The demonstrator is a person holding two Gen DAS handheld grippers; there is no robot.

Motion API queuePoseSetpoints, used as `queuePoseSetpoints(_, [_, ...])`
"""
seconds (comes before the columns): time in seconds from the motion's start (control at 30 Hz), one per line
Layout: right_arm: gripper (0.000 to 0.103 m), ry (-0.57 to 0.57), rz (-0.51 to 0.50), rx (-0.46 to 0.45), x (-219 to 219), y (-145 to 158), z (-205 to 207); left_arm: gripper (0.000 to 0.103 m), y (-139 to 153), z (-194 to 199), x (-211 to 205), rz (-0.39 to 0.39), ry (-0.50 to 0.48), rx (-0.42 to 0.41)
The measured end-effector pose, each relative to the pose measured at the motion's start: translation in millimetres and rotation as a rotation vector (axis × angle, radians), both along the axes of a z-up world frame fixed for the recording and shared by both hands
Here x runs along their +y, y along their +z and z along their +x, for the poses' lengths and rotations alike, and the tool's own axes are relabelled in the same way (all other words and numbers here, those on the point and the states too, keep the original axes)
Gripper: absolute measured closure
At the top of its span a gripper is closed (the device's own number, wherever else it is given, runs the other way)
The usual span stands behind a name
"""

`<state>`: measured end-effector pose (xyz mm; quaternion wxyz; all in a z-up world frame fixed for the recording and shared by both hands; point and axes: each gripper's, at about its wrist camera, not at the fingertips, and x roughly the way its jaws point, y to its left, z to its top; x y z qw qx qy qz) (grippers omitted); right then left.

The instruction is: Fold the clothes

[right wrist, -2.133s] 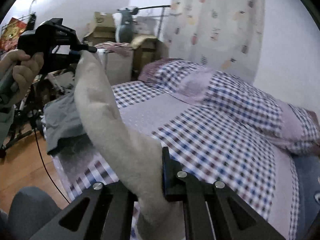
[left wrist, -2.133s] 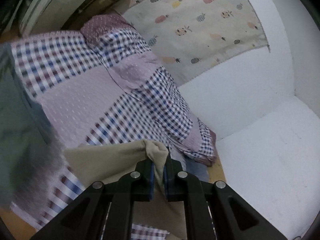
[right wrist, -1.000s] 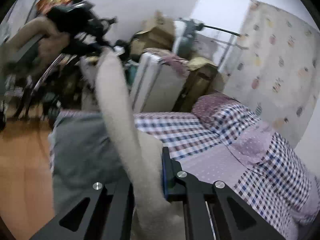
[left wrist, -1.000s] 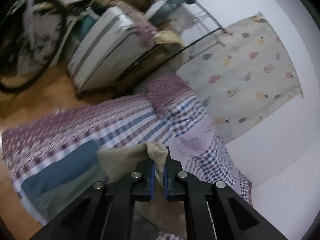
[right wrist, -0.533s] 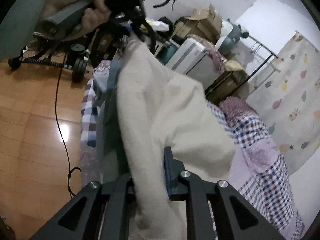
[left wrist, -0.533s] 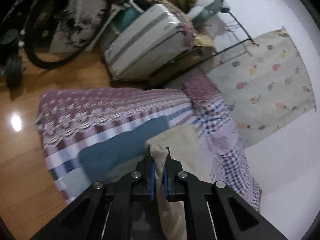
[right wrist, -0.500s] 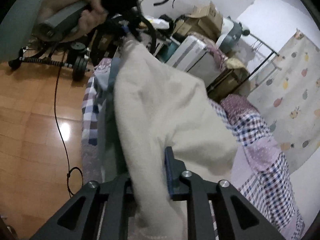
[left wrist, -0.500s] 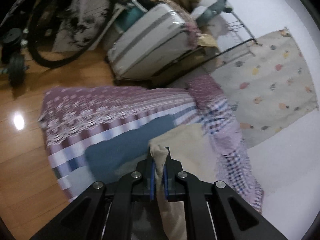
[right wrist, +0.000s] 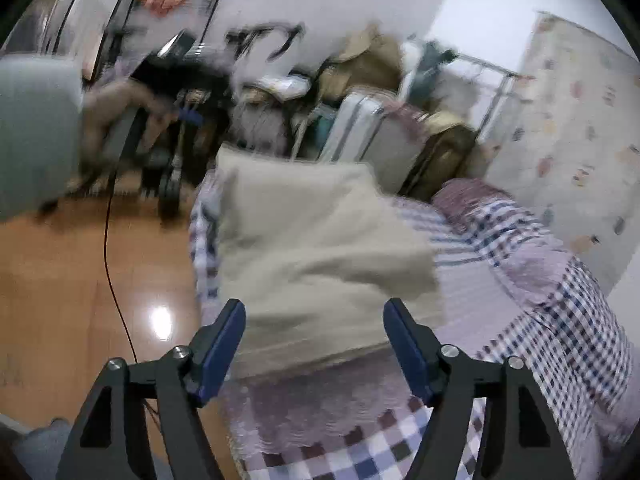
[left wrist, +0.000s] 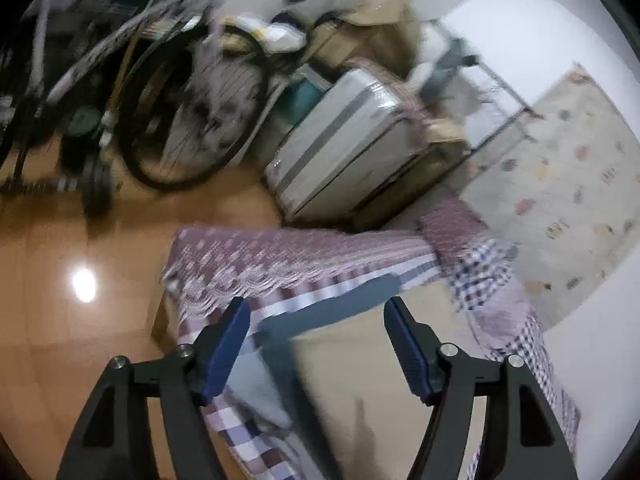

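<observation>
My left tool (left wrist: 316, 344) is spread wide with nothing between its blue pads (left wrist: 224, 346), and my right tool (right wrist: 314, 344) is spread just as wide and just as empty. The beige garment (right wrist: 316, 256) lies on the bed (right wrist: 560, 320), near the foot end and the side toward the wooden floor (right wrist: 72, 288), its cloth bunched into soft ridges. From the left wrist view I see the same beige garment (left wrist: 360, 368) below the tool, lying over part of a blue-grey garment (left wrist: 332, 308) that shows along its far edge (both views are smeared with motion, so finer folds are hard to read). The bed wears a checked and lilac cover with a lacy hem (left wrist: 248, 264) hanging over the side. In the right wrist view my left hand (right wrist: 116, 120) is up at the left, gripping the handle of its tool, with a grey sleeve (right wrist: 36, 128) beside it. Beyond the bed stand a pale suitcase (left wrist: 340, 140), a bicycle wheel (left wrist: 192, 120) and a patterned curtain (left wrist: 560, 184).
</observation>
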<state>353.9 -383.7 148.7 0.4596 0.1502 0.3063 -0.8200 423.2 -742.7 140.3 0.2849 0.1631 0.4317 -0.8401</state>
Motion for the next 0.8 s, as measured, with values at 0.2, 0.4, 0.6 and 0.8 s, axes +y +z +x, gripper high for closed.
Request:
queuePoseSetpoints(0.2, [0.023,-0.071,-0.168,0.072,87.8,36.2,1.5,0.018,68.9,-6.5,84.1,-0.144,-0.139,0.144])
queuePoseSetpoints(0.4, [0.012,-0.193,-0.256,0.095,184.0,66.9,-10.7,0.015,125.3,-42.0,202.7,-0.253,-0.336,0.232])
queuePoseSetpoints(0.6, [0.007,-0.386,-0.340,0.071,297.6,93.7,-45.9,0.015,155.1,-102.9,340.3,-0.291,-0.618,0.259])
queuePoseSetpoints(0.8, [0.003,-0.639,-0.415,-0.017,400.1,103.1,-96.0,0.015,146.7,-166.6,475.2,-0.278,-0.888,0.212])
